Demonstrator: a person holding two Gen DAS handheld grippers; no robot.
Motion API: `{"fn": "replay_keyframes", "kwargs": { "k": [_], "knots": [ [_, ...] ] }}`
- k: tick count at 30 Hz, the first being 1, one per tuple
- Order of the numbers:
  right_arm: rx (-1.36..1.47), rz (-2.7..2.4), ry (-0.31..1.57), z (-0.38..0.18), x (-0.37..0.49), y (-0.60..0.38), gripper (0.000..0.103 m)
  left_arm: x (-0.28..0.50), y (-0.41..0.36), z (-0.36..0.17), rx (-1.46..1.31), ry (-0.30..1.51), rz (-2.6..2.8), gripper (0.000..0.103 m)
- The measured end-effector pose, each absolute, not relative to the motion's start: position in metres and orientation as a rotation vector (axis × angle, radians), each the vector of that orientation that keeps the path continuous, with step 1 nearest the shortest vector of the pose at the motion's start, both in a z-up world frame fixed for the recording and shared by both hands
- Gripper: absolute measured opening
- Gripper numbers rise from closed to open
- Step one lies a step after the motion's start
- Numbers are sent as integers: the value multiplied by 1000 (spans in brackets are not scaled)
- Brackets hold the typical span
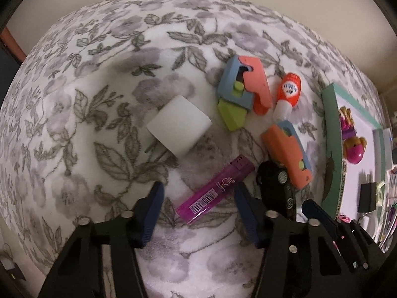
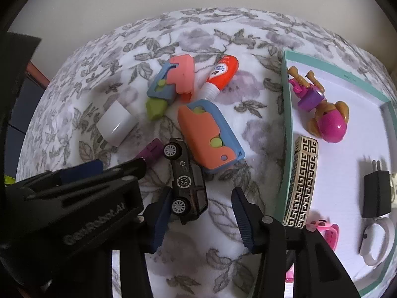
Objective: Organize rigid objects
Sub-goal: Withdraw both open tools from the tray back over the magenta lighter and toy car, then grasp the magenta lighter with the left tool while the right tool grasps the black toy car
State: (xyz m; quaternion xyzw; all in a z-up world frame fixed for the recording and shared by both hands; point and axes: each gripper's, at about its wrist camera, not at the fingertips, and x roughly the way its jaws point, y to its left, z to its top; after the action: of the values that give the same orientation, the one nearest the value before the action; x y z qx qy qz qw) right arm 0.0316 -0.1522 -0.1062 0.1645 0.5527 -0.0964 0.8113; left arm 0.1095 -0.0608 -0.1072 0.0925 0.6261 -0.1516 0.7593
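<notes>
2 grippers down over the floral blanket [image 1: 74, 114].
Left gripper [image 1: 198, 211] parted, translucent purple lighter [image 1: 215, 190] between fingers, untouched; right gripper [image 2: 201, 213] parted, left finger [image 2: 161, 216] touching black toy car [image 2: 187, 183].

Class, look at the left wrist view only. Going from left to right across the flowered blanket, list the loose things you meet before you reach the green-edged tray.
White plug adapter → purple lighter → orange glue bottle. The two orange-and-blue toy cutters and the black toy car overlap these in the order, so they are left out.
</notes>
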Motion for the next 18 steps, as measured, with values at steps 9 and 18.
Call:
{"fn": "replay_keyframes", "kwargs": {
  "k": [9,18],
  "knots": [
    [353,-205,1186,-114,35,-151,50,111,-68,-120,240,1355,-329,42],
    [349,-208,1178,-115,38,-150,50,113,-74,-121,254,1338,-325,42]
  ]
}}
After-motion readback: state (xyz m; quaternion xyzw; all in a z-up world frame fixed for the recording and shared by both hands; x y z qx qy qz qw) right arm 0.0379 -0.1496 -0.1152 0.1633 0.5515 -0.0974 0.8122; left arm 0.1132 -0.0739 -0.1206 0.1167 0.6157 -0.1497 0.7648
